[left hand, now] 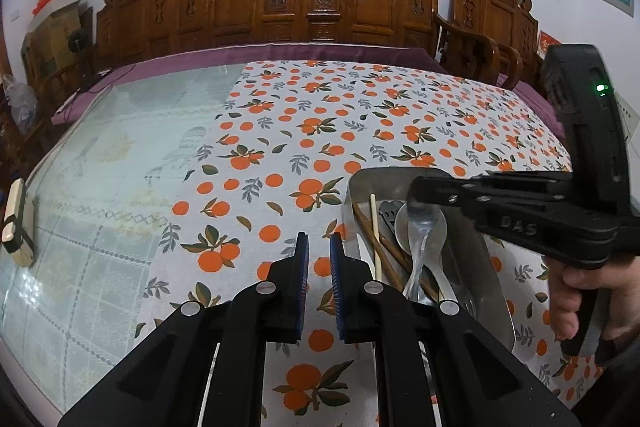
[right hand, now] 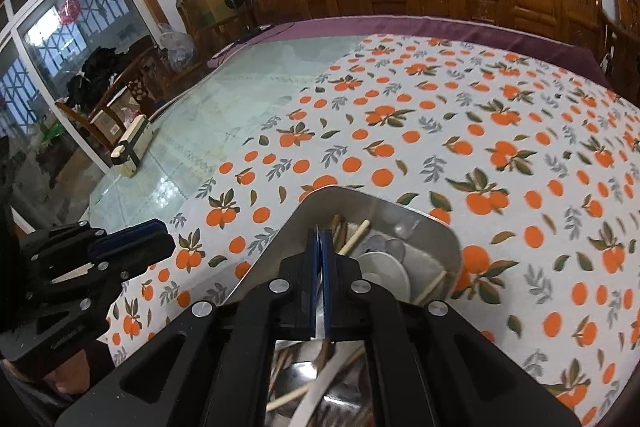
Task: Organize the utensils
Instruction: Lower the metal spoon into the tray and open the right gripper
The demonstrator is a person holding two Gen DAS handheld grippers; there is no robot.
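Left gripper (left hand: 319, 247) sits nearest in left wrist view, jaws narrow w/ a slim gap, nothing between them, hovering over the orange-print tablecloth (left hand: 288, 131) just left of the steel tray (left hand: 472, 247). Right gripper (left hand: 416, 193), held in a hand (left hand: 576, 279), reaches in from the right above the tray; its tip meets the top of a clear plastic spoon (left hand: 424, 239), which stands steeply, so prob pinched on it, though contact is blurred. Right wrist view: blue pads (right hand: 325, 267) nearly together, something thin and pale seems to pass between them lower down; can't confirm what.

Progress: looks early-to-mid. Utensils are all heaped in the one tray: dark wooden chopsticks (left hand: 380, 247), a pale chopstick (left hand: 375, 235), metal spoons (left hand: 436, 227), a white-handled piece (right hand: 308, 399). No sorted groups anywhere on the cloth. Left to do, judging by this: pull items out, group by type.

Tray: shiny, rounded corners, sits on the cloth at near right of table. Contents crossed and overlapping, spoon bowls stacked.

Far left on the bare glass tabletop: small cream/black block (left hand: 18, 223), untouched.
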